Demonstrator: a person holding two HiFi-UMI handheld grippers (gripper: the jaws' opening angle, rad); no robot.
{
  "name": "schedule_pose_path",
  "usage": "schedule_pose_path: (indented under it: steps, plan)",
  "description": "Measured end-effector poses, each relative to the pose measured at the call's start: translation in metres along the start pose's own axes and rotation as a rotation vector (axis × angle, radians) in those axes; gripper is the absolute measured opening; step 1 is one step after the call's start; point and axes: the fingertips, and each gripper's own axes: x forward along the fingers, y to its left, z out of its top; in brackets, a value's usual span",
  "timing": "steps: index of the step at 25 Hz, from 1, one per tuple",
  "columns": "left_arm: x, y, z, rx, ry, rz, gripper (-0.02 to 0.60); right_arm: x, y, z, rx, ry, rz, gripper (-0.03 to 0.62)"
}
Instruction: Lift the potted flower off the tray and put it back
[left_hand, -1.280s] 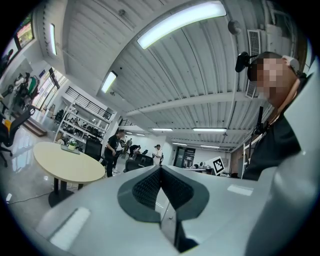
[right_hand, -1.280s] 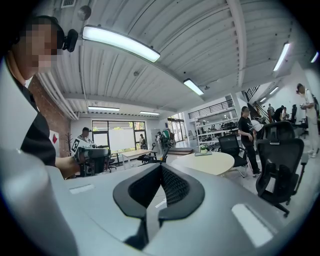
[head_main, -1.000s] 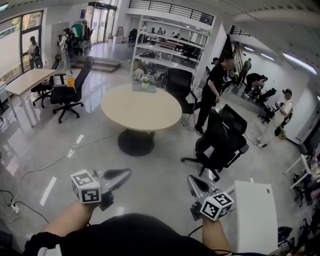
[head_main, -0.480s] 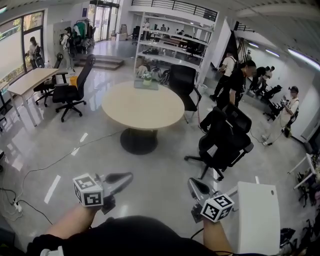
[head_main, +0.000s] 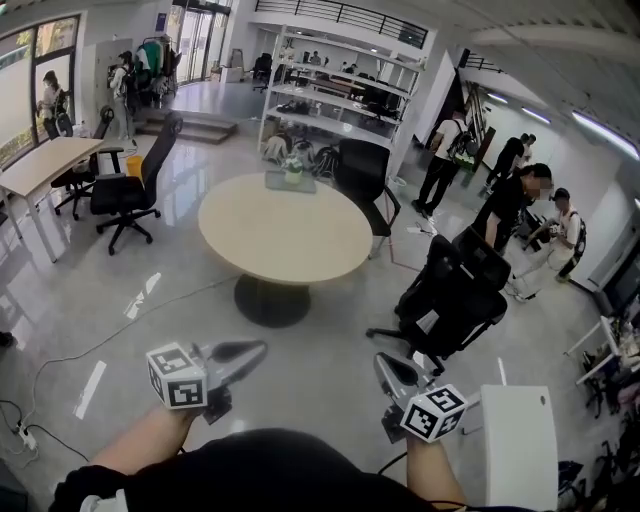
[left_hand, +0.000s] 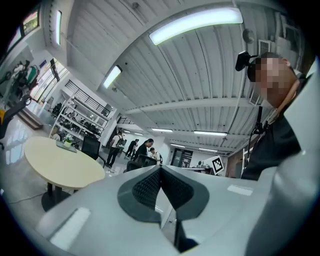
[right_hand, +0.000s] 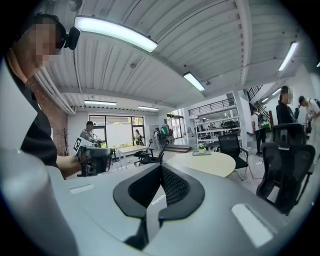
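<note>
We hold both tools low in the head view, well apart from the work area. The left gripper (head_main: 252, 350) has its jaws fully together. In the left gripper view the ribbed pads meet along one line and grip no object. The right gripper (head_main: 384, 364) is in the same condition, with its pads pressed flat against each other and carrying nothing. Both grippers point toward the round table (head_main: 300, 240).

The potted flower (head_main: 292, 168) stands upright on the tray (head_main: 285, 184). The tray lies at the far edge of the table top, on the side away from us.

Between the grippers and the table lies glossy floor (head_main: 330, 340). The table's dark pedestal (head_main: 266, 297) stands at the far end of that stretch. A thin cable (head_main: 150, 318) runs across the floor at the left, toward the pedestal. A black office chair (head_main: 450, 300) stands to the right of the table, nearer to us than the tray and ahead of the right gripper. A white cabinet (head_main: 515, 440) sits just beside the right gripper, on its outer side.

Behind the table, a second black chair (head_main: 362, 172) stands near the rim on the tray's side, and white shelving (head_main: 335, 95) rises behind it. At the far left, a long desk (head_main: 45, 165) has a third chair (head_main: 128, 190) beside it. A person in dark clothing (head_main: 510, 205) stands beyond the office chair, and other people are farther back on the right.
</note>
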Motion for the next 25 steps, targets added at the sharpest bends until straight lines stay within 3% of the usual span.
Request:
schedule_pose_path:
  steps: [4, 11, 19, 25]
  plan:
    - [-0.015, 0.053, 0.031, 0.011, -0.018, -0.011, 0.0, 0.052, 0.007, 0.022, -0.016, -0.018, -0.019, 0.014]
    - [-0.028, 0.129, 0.045, 0.004, 0.006, -0.023, 0.0, 0.126, 0.004, 0.016, 0.005, -0.009, -0.045, 0.014]
    - [0.0, 0.175, 0.047, -0.018, 0.017, 0.012, 0.0, 0.17, -0.038, 0.02, 0.017, 0.014, -0.019, 0.014]
    - [0.044, 0.188, 0.062, 0.019, -0.007, 0.084, 0.0, 0.194, -0.091, 0.04, 0.003, -0.005, 0.057, 0.014]
